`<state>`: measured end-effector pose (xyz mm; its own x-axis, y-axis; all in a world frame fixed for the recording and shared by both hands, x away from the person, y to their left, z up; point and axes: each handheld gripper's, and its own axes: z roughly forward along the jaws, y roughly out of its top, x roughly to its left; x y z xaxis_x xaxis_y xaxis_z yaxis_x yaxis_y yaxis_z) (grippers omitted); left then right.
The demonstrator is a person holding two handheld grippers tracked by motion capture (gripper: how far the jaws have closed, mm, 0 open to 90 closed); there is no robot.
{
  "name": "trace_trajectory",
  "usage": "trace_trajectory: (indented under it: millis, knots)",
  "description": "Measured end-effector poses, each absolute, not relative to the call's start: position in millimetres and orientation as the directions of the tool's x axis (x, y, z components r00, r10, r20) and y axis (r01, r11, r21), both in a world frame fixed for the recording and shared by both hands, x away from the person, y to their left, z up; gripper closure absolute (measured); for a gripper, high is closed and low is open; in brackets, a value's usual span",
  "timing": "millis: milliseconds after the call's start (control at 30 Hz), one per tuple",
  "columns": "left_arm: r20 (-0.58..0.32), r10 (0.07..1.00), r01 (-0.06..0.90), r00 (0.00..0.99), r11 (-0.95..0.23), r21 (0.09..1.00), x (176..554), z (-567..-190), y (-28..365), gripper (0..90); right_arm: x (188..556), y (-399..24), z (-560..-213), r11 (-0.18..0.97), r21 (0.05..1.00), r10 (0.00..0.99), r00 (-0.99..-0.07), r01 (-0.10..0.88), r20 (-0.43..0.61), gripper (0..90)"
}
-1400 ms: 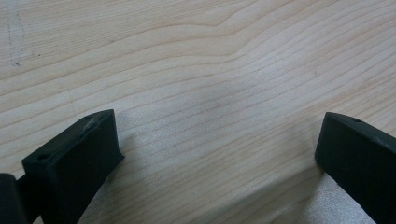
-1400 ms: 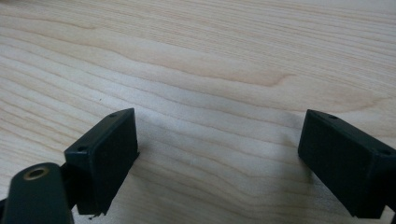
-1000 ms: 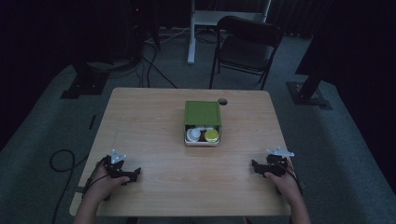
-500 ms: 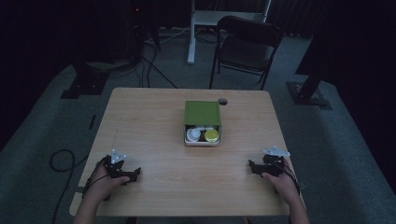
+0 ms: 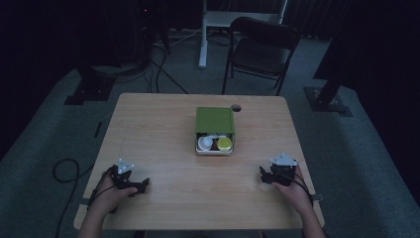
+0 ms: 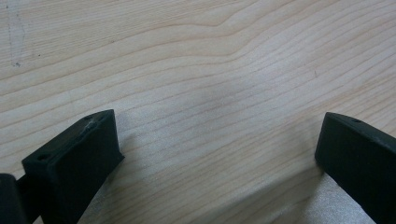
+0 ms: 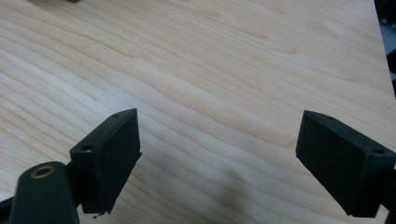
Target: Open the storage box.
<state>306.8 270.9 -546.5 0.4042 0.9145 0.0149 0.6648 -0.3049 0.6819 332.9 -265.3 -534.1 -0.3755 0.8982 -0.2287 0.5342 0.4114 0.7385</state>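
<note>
Dim room around the wooden table [image 5: 163, 129], I keep my left gripper [image 5: 130, 181] and right gripper [image 5: 273, 174] wide open and empty near its front corners, and I should bring them slowly toward the green box [image 5: 214, 130] at the centre, staying level.

High view: overhead, facing forward-down, far. Gripper views: close above table [image 5: 163, 129] (shared wood surface), facing along jaws.
</note>
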Motion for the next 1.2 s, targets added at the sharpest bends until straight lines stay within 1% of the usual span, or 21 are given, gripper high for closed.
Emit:
trace_trajectory:
  millis: [67, 233, 400, 433, 467, 567, 767, 967, 1200]
  knots:
    - [0.015, 0.915, 0.665, 0.404, -0.305, 0.682, 306.8, -546.5, 270.9, 0.0, 332.8, -259.2, -531.7, 0.439, 0.734, 0.887, -0.382, 0.518, -0.26, 13.5]
    - [0.015, 0.915, 0.665, 0.404, -0.305, 0.682, 306.8, -546.5, 270.9, 0.0, 331.8, -249.9, -529.6, 0.464, 0.736, 0.873, -0.396, 0.493, -0.286, 13.5]
    - [0.015, 0.915, 0.665, 0.404, -0.305, 0.682, 306.8, -546.5, 270.9, 0.0, 330.7, -234.4, -525.9, 0.557, 0.709, 0.82, -0.419, 0.432, -0.39, 13.5]
    - [0.015, 0.915, 0.665, 0.404, -0.305, 0.682, 306.8, -546.5, 270.9, 0.0, 330.7, -234.4, -525.9, 0.557, 0.709, 0.82, -0.419, 0.432, -0.39, 13.5]
    - [0.015, 0.915, 0.665, 0.404, -0.305, 0.682, 306.8, -546.5, 270.9, 0.0, 331.0, -229.0, -524.3, 0.591, 0.693, 0.798, -0.429, 0.413, -0.424, 13.6]
    - [0.016, 0.914, 0.664, 0.405, -0.306, 0.682, 306.9, -546.6, 271.0, 0.0, 331.4, -220.3, -522.6, 0.627, 0.675, 0.769, -0.445, 0.388, -0.459, 13.7]
    - [0.015, 0.914, 0.664, 0.405, -0.306, 0.682, 306.9, -546.6, 271.0, 0.0, 331.6, -203.2, -520.2, 0.674, 0.654, 0.727, -0.467, 0.343, -0.503, 14.2]
    - [0.015, 0.914, 0.664, 0.405, -0.306, 0.683, 306.9, -546.6, 271.0, 0.0, 332.4, -190.1, -520.2, 0.69, 0.648, 0.708, -0.485, 0.323, -0.513, 14.2]
    - [0.015, 0.914, 0.664, 0.405, -0.306, 0.682, 306.9, -546.6, 271.0, 0.0, 333.7, -170.4, -519.9, 0.734, 0.621, 0.66, -0.507, 0.276, -0.554, 14.6]
